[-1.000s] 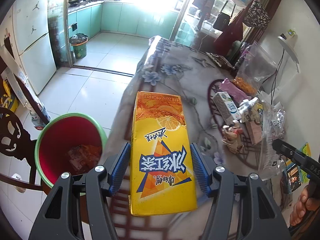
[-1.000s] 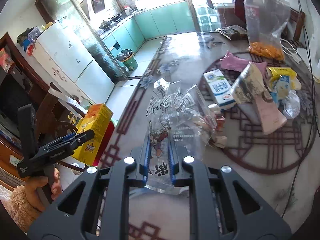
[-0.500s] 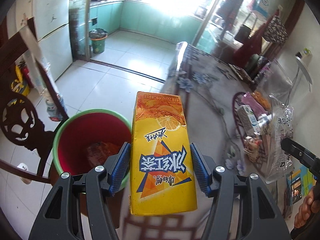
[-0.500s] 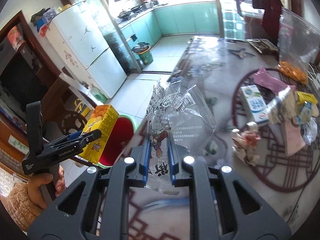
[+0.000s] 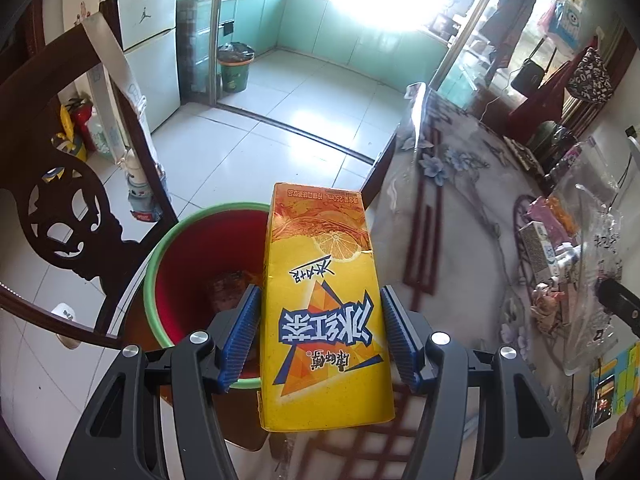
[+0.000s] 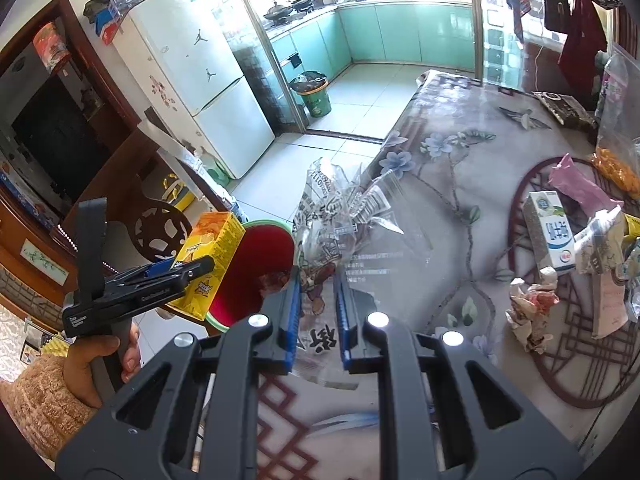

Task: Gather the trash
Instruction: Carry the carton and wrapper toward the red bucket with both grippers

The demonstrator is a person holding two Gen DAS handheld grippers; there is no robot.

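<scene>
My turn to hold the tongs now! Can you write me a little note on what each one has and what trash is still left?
Left tongs: shut on the yellow tea carton, held above the red bin beside the table.
Right tongs: shut on a clear plastic wrapper, over the table edge near the bin.
Done: some trash already lies in the bin.
Left: drop both pieces in, then fetch the milk carton, crumpled paper and pink packet from the table.
</scene>
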